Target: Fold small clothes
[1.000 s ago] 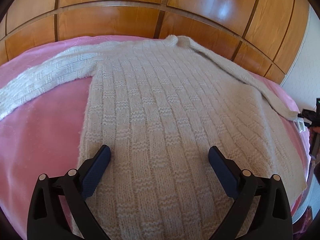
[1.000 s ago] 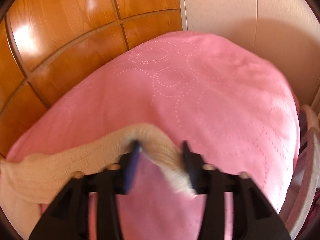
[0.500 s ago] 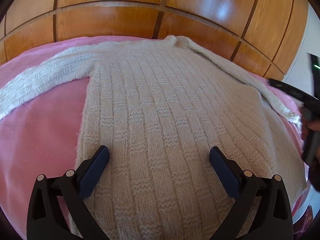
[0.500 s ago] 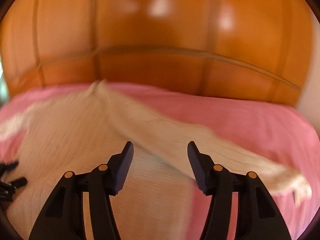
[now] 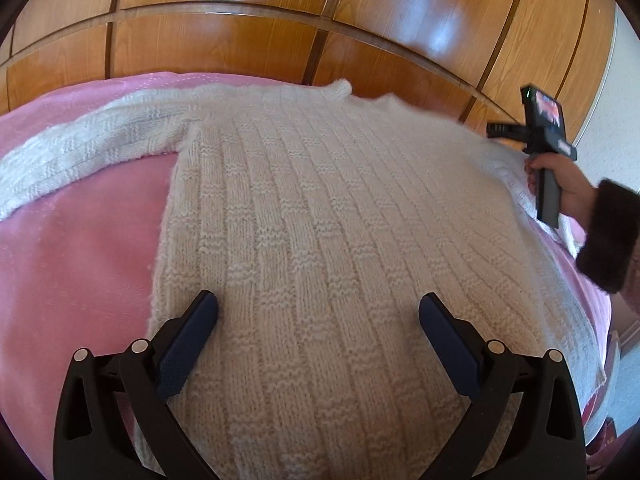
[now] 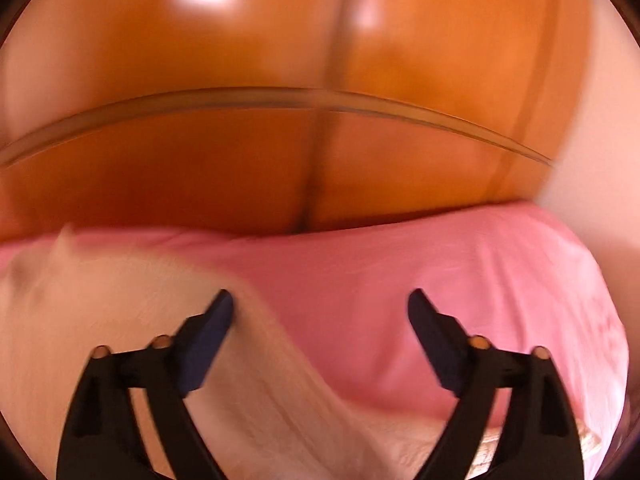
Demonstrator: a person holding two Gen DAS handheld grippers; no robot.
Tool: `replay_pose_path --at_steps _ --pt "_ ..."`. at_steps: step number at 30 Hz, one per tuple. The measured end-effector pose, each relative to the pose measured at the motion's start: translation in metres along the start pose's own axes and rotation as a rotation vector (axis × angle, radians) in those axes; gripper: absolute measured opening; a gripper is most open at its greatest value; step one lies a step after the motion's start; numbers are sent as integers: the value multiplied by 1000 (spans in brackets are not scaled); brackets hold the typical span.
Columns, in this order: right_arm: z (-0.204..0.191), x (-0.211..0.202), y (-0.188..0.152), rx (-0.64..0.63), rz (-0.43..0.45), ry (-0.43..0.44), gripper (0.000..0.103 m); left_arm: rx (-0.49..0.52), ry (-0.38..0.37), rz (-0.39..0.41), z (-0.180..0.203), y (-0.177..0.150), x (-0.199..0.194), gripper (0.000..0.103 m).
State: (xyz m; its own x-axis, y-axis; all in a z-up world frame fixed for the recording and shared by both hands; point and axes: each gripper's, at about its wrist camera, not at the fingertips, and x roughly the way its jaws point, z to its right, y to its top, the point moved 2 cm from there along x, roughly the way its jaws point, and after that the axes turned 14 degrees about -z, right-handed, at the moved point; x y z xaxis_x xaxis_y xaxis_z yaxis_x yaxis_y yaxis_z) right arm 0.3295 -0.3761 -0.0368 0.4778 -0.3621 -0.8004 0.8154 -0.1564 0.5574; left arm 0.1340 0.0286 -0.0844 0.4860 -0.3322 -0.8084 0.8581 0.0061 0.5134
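Lying flat: one cream sweater (image 5: 320, 220) on pink bedspread (image 5: 80, 272); two grippers, left (image 5: 318, 320) jaws apart, right (image 6: 320, 312) jaws opening, empty.

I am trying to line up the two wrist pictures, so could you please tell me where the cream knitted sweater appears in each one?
Left wrist view: the sweater fills the centre, spread flat on the pink bedcover.
Right wrist view: the sweater lies blurred at lower left.
Shared landmark: the wooden headboard behind the bed.
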Motion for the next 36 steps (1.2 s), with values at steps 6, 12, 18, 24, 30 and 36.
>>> replay_pose_path --at_steps 6,12,18,24,30,36 --pt "54 -9 -43 124 28 -15 91 -8 -24 8 -3 1 0 99" --pt "90 -42 -105 116 -2 149 88 -2 7 -9 0 1 -2 99" --pt "130 -74 -173 138 -78 287 79 0 17 -13 3 4 -1 99" --pt "144 -63 -196 66 -128 118 83 0 16 -12 2 5 -1 99" --pt "138 -17 -164 -30 -149 36 75 3 20 -10 3 2 -2 99" --pt "177 9 -91 214 -103 110 59 7 27 -11 4 1 0 99"
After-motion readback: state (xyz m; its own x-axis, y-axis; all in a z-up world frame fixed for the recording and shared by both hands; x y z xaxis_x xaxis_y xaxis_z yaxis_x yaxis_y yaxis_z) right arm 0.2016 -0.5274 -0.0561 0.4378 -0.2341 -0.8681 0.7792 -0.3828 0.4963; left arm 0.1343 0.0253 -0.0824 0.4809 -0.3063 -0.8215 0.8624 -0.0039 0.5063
